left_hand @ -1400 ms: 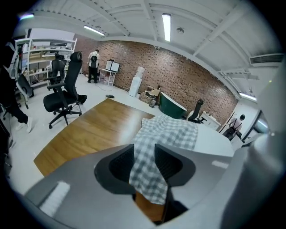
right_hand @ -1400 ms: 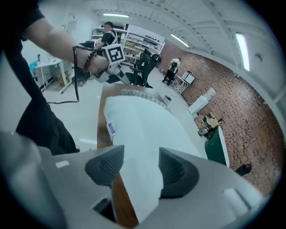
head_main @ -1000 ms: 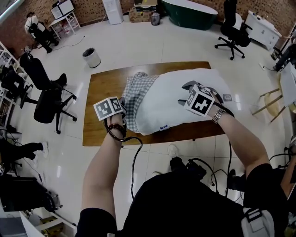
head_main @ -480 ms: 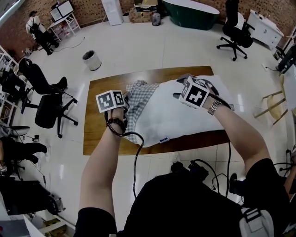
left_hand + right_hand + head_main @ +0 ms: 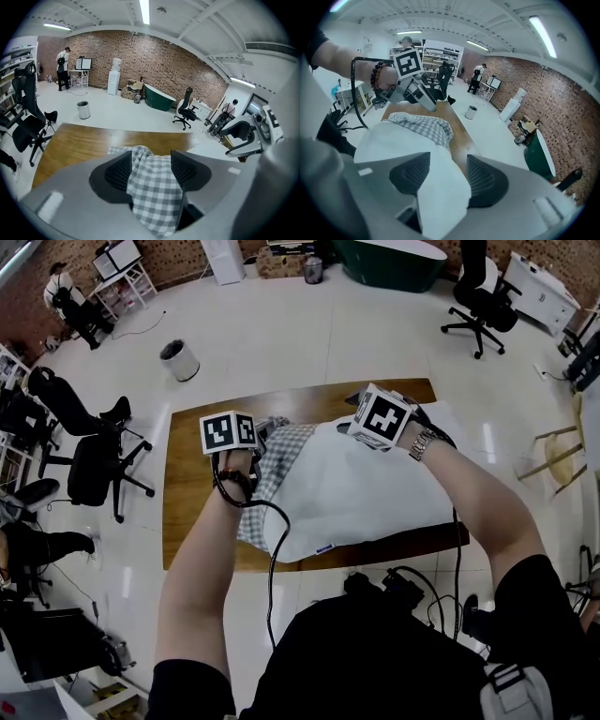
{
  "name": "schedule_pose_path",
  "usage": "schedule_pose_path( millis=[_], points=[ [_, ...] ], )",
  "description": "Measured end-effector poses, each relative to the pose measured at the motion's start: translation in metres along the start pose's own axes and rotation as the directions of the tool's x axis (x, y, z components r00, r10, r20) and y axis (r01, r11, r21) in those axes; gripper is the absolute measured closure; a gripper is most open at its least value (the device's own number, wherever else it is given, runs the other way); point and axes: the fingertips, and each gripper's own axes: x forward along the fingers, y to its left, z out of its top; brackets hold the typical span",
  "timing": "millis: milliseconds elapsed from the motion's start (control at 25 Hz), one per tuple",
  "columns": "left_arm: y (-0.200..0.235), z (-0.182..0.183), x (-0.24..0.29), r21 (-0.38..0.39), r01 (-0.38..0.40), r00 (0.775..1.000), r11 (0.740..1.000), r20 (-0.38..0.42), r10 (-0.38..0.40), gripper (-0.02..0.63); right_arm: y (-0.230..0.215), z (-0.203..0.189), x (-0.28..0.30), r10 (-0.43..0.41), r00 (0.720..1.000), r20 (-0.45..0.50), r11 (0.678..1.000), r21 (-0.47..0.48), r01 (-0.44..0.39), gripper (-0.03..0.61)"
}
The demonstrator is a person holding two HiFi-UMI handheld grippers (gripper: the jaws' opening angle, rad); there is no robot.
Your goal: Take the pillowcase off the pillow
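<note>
Checked pillowcase (image 5: 153, 187): bunched over one end of the pillow (image 5: 366, 488), with a fold lying between the jaws of the left gripper (image 5: 150, 166).
Left gripper: jaws opening; the checked cloth sits loose between them and is no longer pinched.
Right gripper (image 5: 442, 176): jaws clamped on a white corner of the pillow.
Pillow: white and mostly bare, stretching from the right gripper's jaws toward the left gripper.
Table (image 5: 192, 493): wooden, beneath both grippers, carrying pillow and pillowcase.
Grippers: near each other, at the pillow's far side.
</note>
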Motion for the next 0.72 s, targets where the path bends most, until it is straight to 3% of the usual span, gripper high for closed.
schedule_pose_path(
  millis=[400, 720],
  points=[
    [0.005, 0.018, 0.073, 0.022, -0.021, 0.990, 1.000, -0.142, 0.024, 0.313, -0.048, -0.003, 0.049, 0.119, 0.993, -0.005, 0.992, 0.053, -0.118, 0.333],
    [0.026, 0.029, 0.131, 0.065, -0.059, 0.958, 0.996, -0.278, 0.075, 0.308, -0.072, -0.028, 0.107, 0.291, 0.955, -0.063, 0.952, 0.114, -0.283, 0.308]
  ],
)
